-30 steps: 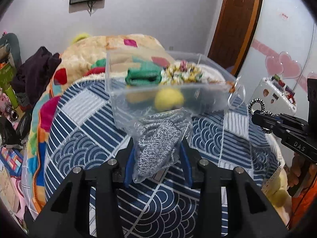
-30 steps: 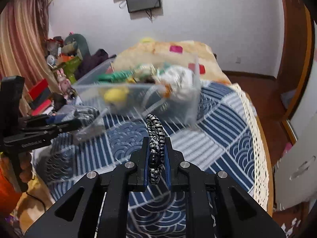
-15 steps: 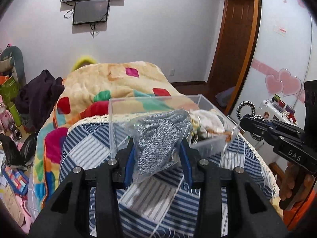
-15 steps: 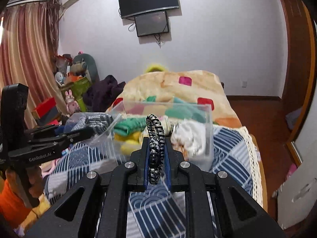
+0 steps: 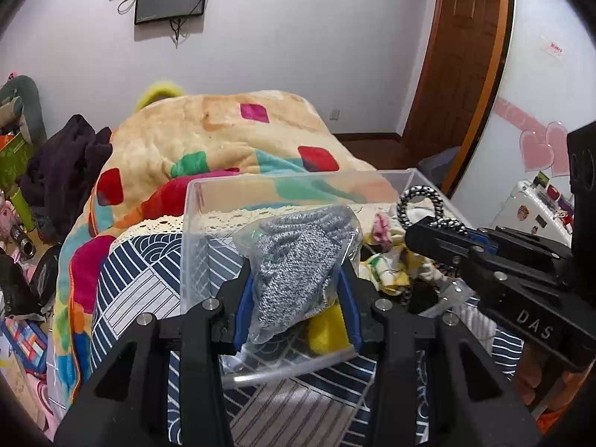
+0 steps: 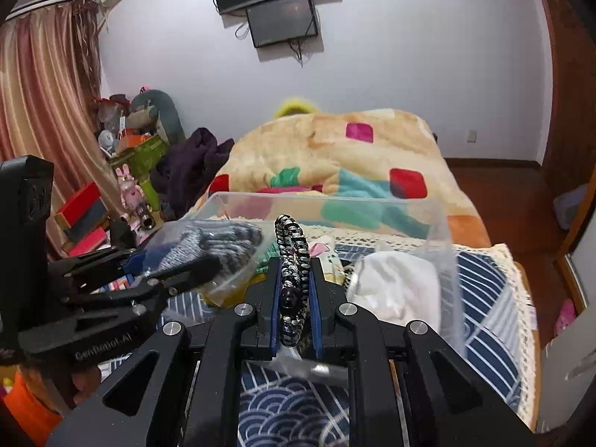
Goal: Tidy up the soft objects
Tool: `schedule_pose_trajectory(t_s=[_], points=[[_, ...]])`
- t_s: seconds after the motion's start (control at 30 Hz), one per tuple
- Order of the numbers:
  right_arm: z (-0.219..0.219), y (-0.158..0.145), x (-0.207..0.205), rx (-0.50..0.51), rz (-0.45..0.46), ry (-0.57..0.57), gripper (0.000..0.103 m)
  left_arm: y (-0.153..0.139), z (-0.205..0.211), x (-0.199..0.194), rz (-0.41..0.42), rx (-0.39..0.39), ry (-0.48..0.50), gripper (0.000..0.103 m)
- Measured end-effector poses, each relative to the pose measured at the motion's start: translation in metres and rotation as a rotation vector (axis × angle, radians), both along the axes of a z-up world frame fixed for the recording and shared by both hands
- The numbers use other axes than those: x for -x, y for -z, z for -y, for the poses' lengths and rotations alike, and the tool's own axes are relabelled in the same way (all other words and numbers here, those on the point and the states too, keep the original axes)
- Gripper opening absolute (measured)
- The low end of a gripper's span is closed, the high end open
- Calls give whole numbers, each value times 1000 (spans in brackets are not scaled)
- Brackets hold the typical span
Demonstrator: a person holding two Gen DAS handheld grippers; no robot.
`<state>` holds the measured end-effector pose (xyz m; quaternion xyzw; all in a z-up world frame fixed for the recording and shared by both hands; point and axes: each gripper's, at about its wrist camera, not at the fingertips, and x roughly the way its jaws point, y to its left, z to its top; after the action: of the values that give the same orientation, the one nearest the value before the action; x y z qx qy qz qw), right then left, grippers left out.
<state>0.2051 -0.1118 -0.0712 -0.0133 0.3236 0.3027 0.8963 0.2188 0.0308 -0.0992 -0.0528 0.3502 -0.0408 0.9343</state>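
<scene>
Left wrist view: the left claw (image 5: 298,294) clamps a bagged grey knit (image 5: 298,260) above the clear bin (image 5: 193,246)'s near rim.

Right wrist view: the right claw (image 6: 294,301) pinches a braided cord loop (image 6: 292,257) nearly shut, bin just ahead. Delivery step; next, likely release inside.

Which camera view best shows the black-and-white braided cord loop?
The left wrist view: the black-and-white braided cord loop appears side-on as an open ring sticking out of the right gripper. The right wrist view shows it edge-on, a narrow band pinched between blue pads.
</scene>
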Motion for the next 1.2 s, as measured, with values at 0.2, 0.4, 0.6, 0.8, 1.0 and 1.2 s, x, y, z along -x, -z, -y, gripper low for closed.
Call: schedule_pose_trajectory(t_s=[0.2,0.4,0.6,0.8,1.0,1.2], points=[[-10,12,-14,30,-44,4,12,7,4,-9,-10,-17,14,42],[-13,22,-19,86,-67,11,17,13,6,-7,-24,-50,16,59],[-5,19,-13,112,-50,24,44,10,5,7,-11,-33,20,60],[7,6,1,111,-7,19,48,-1,0,27,20,5,20,60],[23,-23,23,59,78,27,54,-34,-3,57,120,23,8,60],[32,-56,49,15,189,40,61,-73,-3,93,251,25,-9,60]])
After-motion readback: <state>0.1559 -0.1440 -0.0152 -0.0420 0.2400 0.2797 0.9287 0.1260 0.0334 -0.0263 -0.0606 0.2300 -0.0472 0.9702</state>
